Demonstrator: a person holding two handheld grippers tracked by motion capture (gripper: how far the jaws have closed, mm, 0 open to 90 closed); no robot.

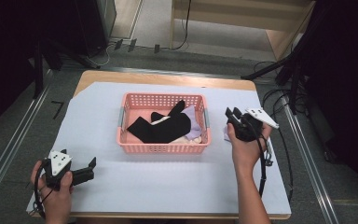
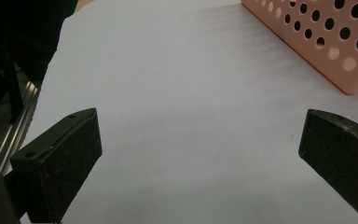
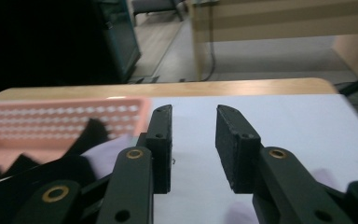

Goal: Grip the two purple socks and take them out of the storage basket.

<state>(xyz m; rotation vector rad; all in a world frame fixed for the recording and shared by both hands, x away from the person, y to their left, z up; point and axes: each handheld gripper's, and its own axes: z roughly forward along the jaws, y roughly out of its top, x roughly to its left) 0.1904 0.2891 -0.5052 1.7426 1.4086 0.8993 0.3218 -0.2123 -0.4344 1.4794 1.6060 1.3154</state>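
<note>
Right gripper [image 1: 233,113], fingers narrowly apart and empty, beside basket [image 1: 129,146]; lilac cloth [image 1: 226,134] beneath: soft, light, pinch a fold. Left gripper [image 1: 92,163] wide.

My table [image 1: 168,77] has a light wood top, and a big pale sheet [image 1: 168,186] covers nearly all of it, leaving bare wood along the far edge and at the upper left corner. On the sheet, at the centre of the frame, sits my pink perforated basket [image 1: 163,148]. Just right of it, a small pale lilac scrap [image 1: 226,135] lies on the sheet.
</note>
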